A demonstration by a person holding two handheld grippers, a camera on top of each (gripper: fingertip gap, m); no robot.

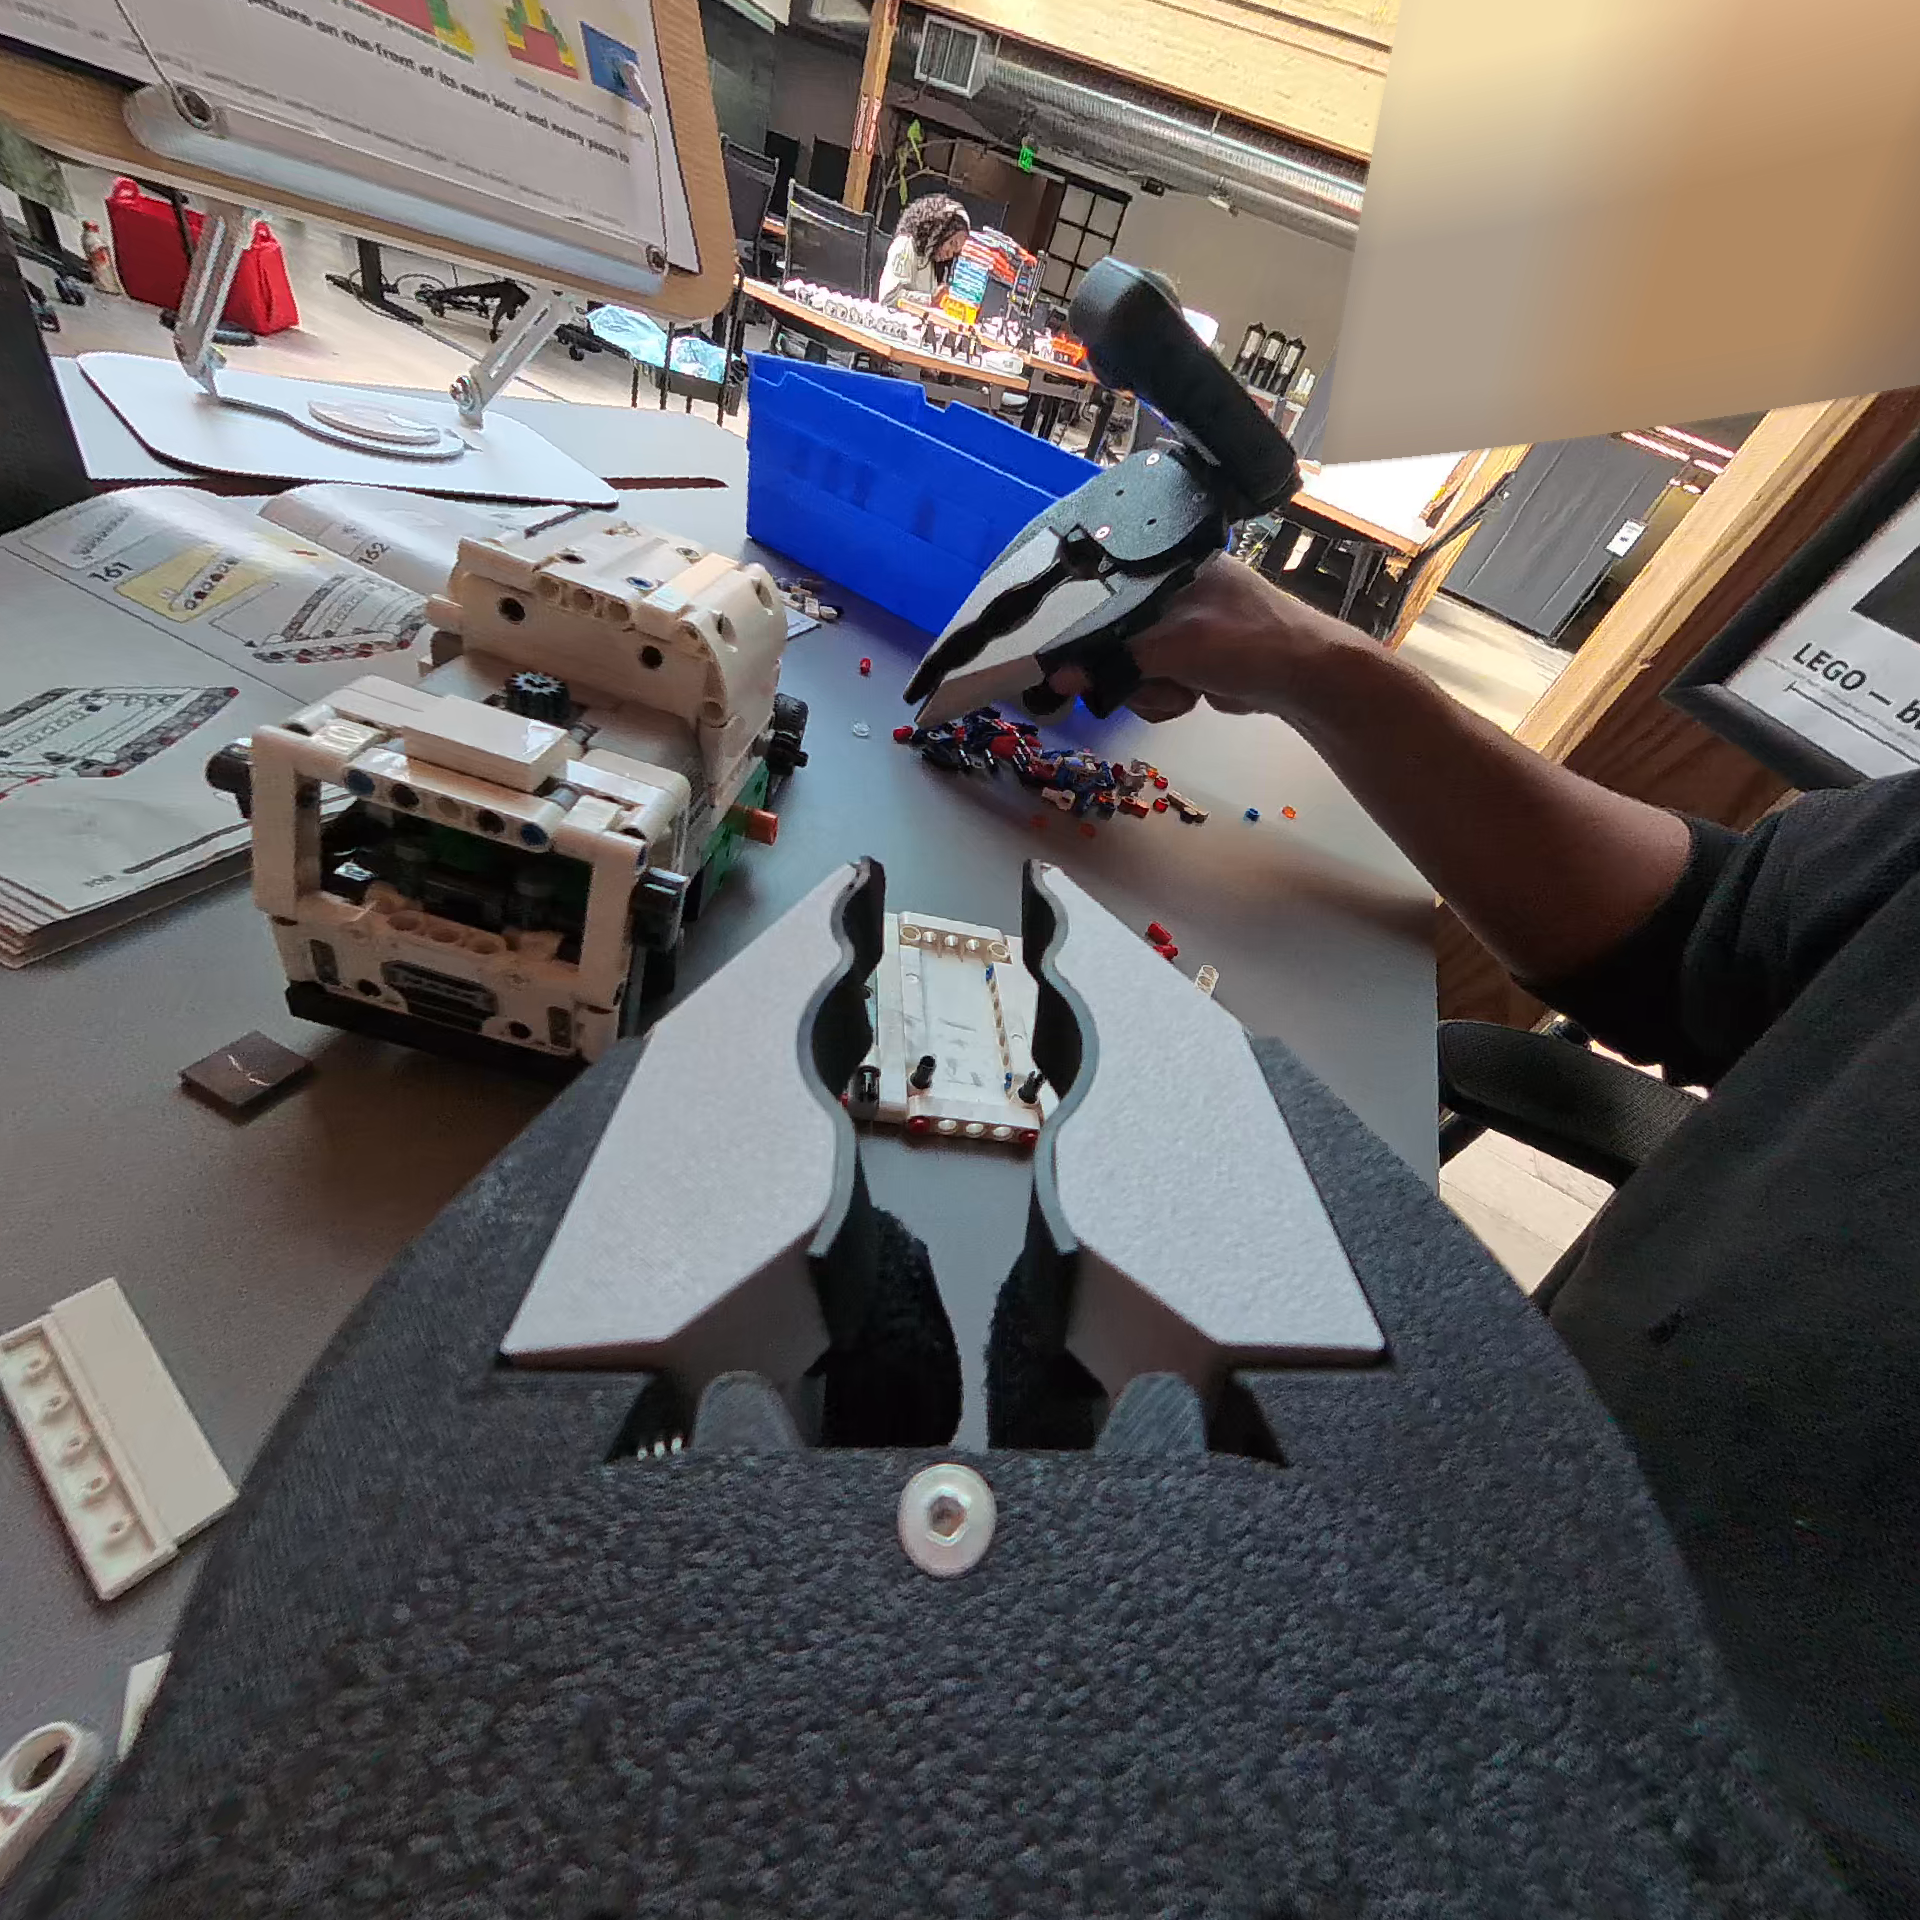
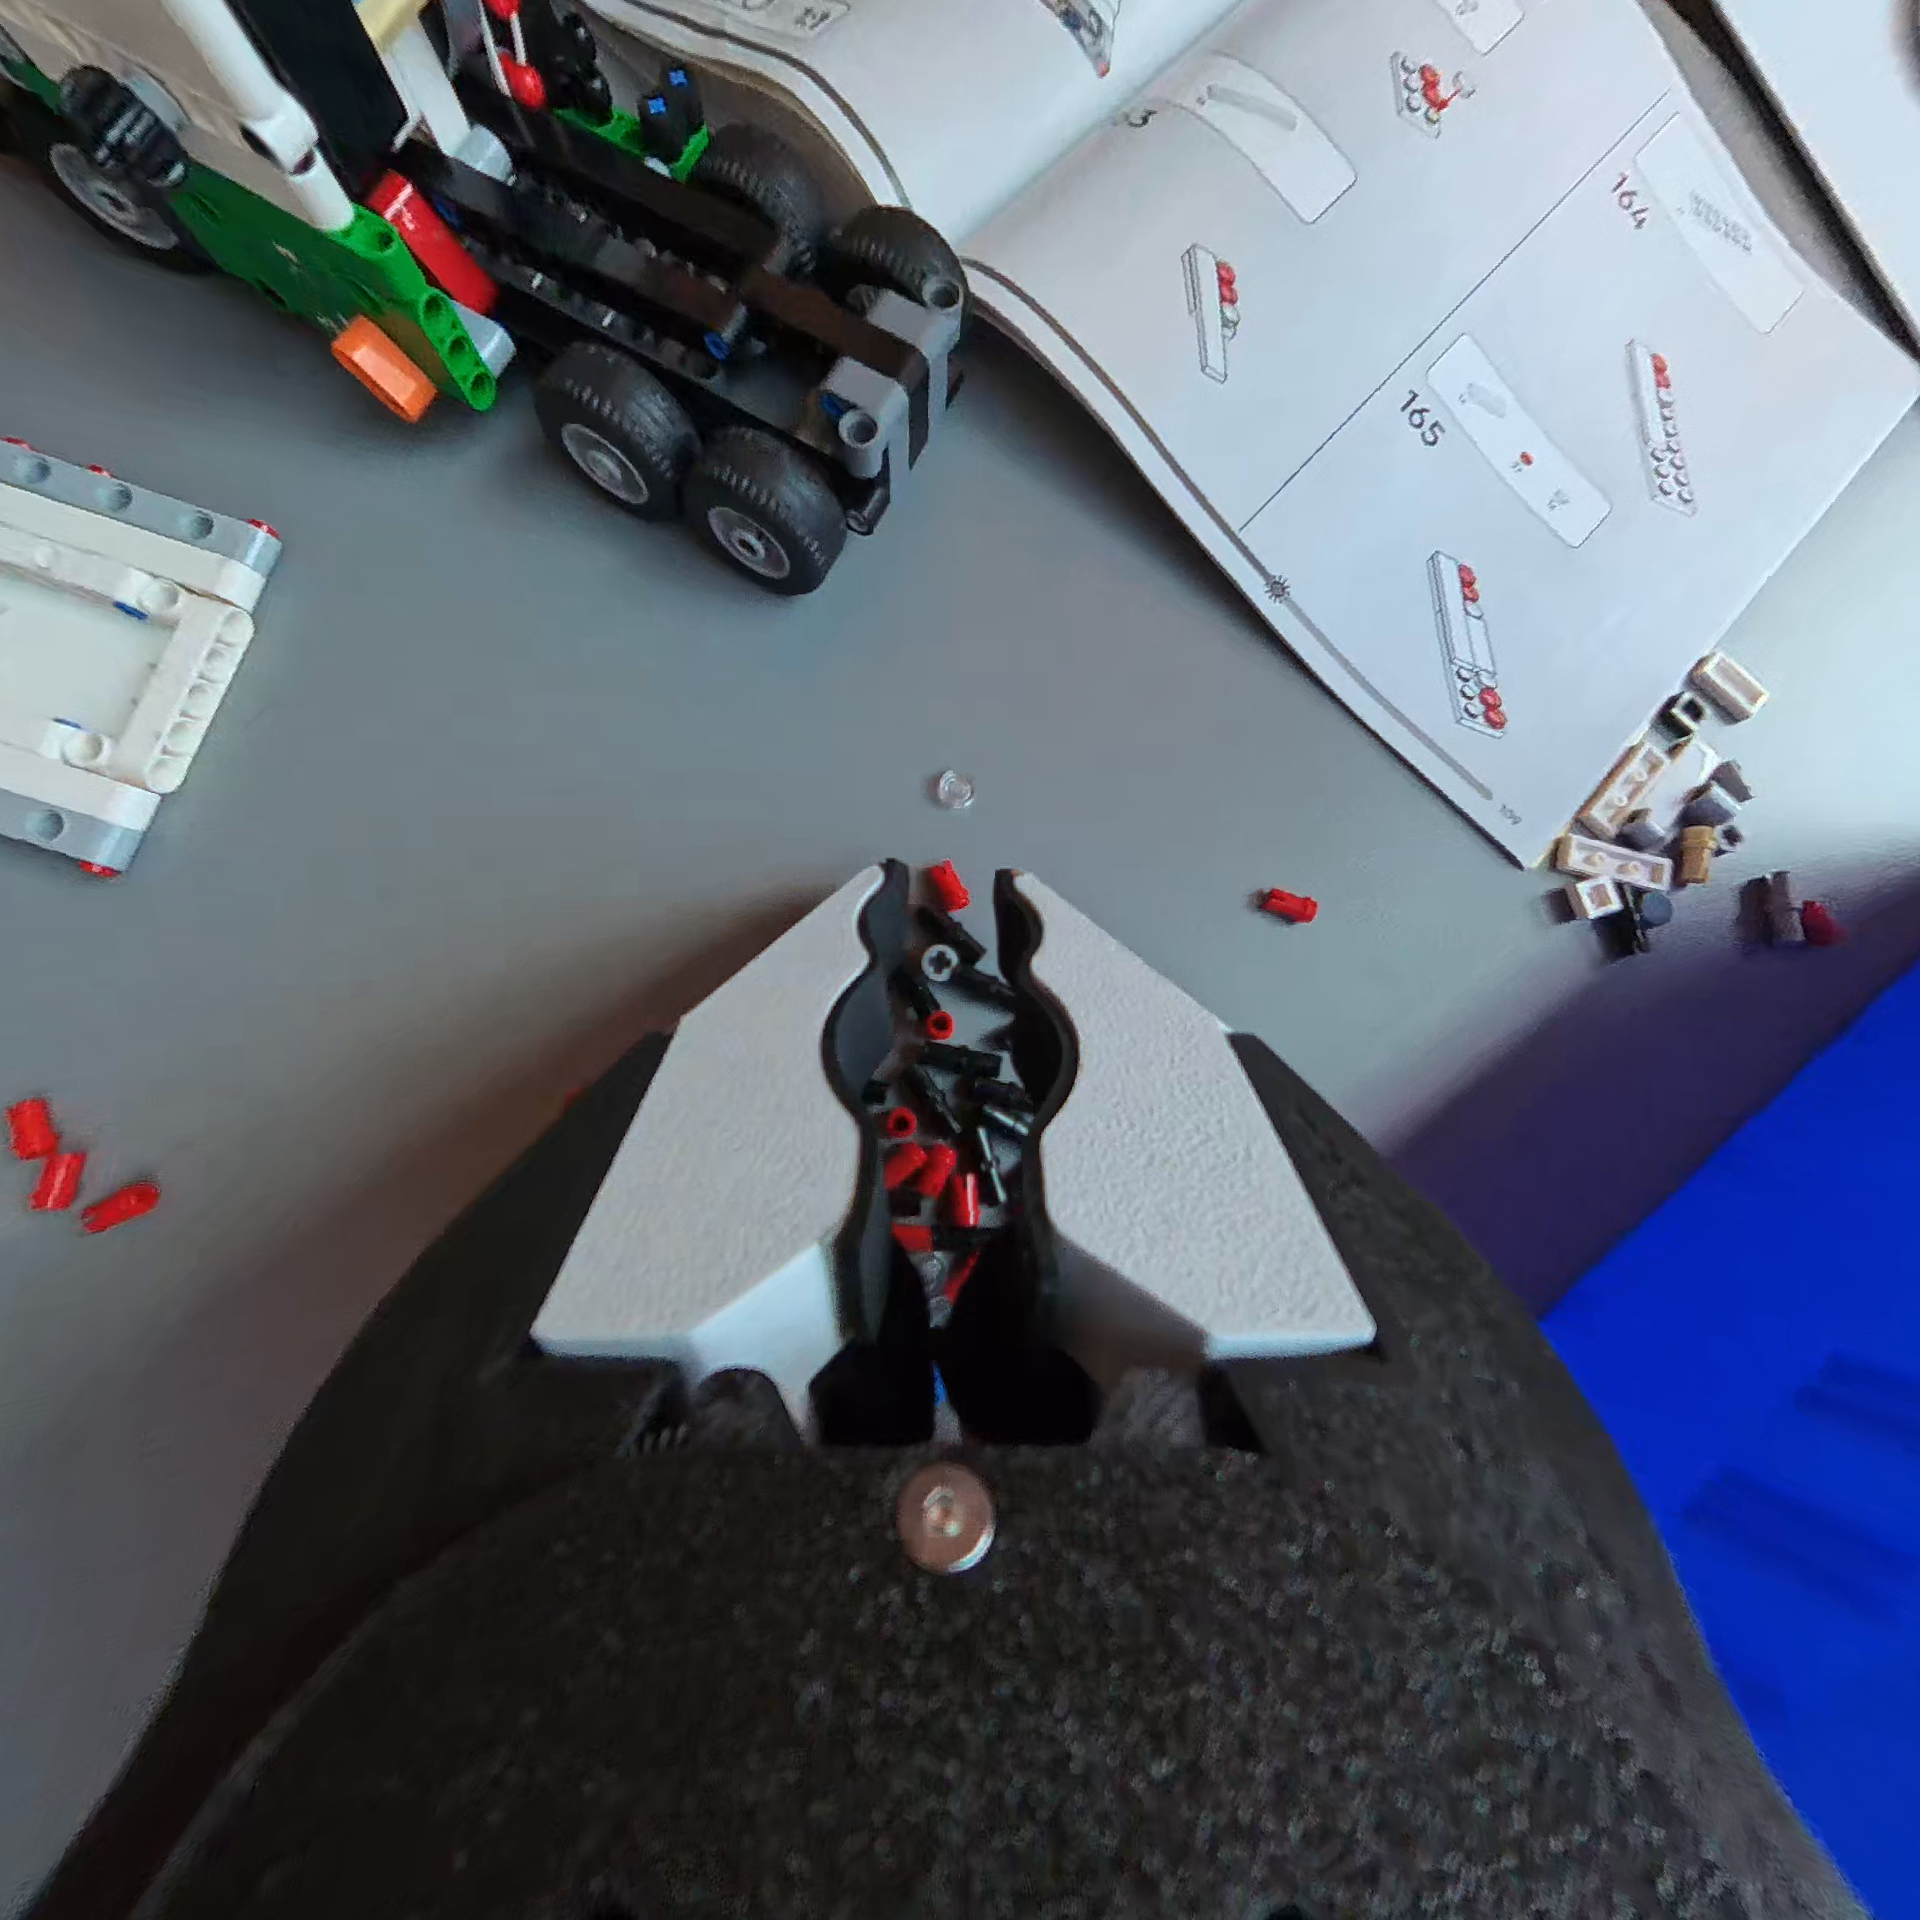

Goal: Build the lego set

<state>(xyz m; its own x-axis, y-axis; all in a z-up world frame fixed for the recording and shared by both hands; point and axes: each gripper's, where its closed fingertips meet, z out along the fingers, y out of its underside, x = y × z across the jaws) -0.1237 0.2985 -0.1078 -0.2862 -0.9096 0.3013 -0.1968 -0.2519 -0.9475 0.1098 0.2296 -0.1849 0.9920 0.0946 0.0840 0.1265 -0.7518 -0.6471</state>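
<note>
the grey table (image 1: 1195, 914) carries a white truck (image 1: 499, 800) beside an open manual (image 1: 135, 665), with a blue bin (image 1: 883, 499) behind. the left gripper (image 1: 951, 883) hovers with a narrow gap over a white panel (image 1: 956, 1029), not gripping it. the right gripper (image 2: 951, 883) sits tip-down in a pile of red and black pins (image 2: 945, 1112), jaws narrowly apart; whether it pinches one is hard to tell. a clear stud (image 2: 954, 790) lies just beyond.
</note>
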